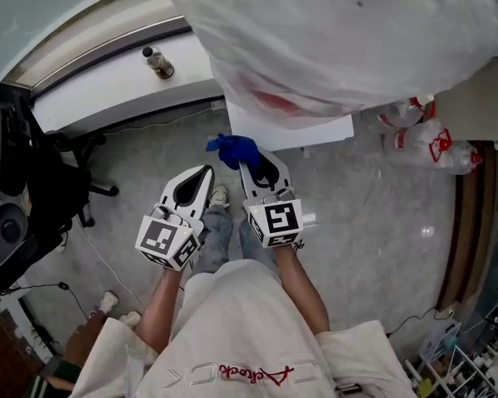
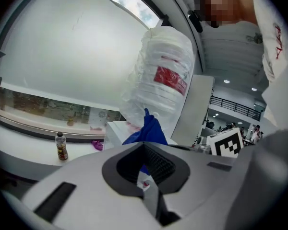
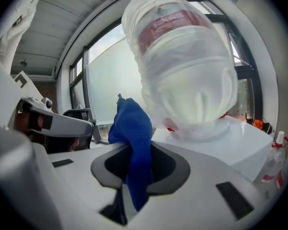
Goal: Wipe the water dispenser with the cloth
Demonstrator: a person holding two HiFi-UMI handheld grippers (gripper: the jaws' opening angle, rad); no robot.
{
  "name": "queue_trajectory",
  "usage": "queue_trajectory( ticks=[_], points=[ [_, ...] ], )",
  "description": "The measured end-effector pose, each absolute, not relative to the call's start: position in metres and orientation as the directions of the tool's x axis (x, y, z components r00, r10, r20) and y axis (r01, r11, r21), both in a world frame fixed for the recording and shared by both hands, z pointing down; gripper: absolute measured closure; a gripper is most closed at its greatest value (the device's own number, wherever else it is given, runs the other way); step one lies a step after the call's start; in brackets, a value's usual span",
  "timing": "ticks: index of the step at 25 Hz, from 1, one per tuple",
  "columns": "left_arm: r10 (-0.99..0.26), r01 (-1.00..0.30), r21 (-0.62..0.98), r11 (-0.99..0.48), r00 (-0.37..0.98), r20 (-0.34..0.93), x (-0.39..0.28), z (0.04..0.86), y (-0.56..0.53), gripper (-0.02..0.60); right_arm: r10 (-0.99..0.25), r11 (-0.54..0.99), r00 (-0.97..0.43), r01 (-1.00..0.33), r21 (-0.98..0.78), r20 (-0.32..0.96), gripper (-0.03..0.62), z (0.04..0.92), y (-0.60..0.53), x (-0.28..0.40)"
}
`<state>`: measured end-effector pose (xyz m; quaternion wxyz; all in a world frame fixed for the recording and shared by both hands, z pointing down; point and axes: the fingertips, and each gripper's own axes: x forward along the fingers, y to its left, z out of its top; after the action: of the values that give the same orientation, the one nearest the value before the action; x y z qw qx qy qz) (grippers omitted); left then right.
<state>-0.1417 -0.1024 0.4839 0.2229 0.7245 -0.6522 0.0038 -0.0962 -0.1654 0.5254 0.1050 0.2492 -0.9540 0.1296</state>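
Gripping the blue cloth [image 3: 132, 143] tight, the right gripper [image 1: 251, 167] holds it just beside the front edge of the water dispenser [image 1: 311, 133]; contact isn't clear. The left gripper [image 1: 206, 175] hangs alongside, jaws together on nothing. My read: cloth in hand, the wiping itself all to come. On top sits 1 big film-wrapped jug [image 1: 340, 31], fill level unreadable. 1 small bottle [image 1: 158, 63] of dark drink stands on the window ledge [image 1: 100, 89].
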Motion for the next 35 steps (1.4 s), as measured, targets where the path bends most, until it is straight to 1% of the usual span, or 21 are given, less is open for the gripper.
queue_trajectory(
  ticks=[4, 9, 17, 26, 35],
  points=[
    [-0.949, -0.950, 0.313, -0.014, 0.111, 0.295, -0.153, 0.482, -0.093, 0.571, -0.429, 0.858, -0.847, -0.491, -0.151, 0.315, 0.503, 0.532, -0.173, -0.112],
    [-0.949, -0.946, 0.324, -0.023, 0.122, 0.289, -0.148, 0.484, -0.095, 0.571, -0.495, 0.823, -0.789, -0.560, -0.095, 0.364, 0.502, 0.542, -0.199, -0.090],
    [-0.943, -0.942, 0.321, -0.095, 0.188, 0.273, -0.119, 0.480, -0.122, 0.572, -0.582, 0.779, -0.734, -0.627, -0.019, 0.350, 0.502, 0.540, -0.240, -0.028],
    [-0.931, -0.937, 0.317, -0.147, 0.239, 0.276, -0.087, 0.480, -0.153, 0.572, -0.695, 0.671, -0.637, -0.742, -0.018, 0.333, 0.502, 0.545, -0.303, 0.059],
    [-0.923, -0.934, 0.314, -0.170, 0.262, 0.280, -0.073, 0.483, -0.166, 0.571, -0.737, 0.619, -0.590, -0.785, -0.024, 0.330, 0.502, 0.548, -0.327, 0.094]
  ],
)
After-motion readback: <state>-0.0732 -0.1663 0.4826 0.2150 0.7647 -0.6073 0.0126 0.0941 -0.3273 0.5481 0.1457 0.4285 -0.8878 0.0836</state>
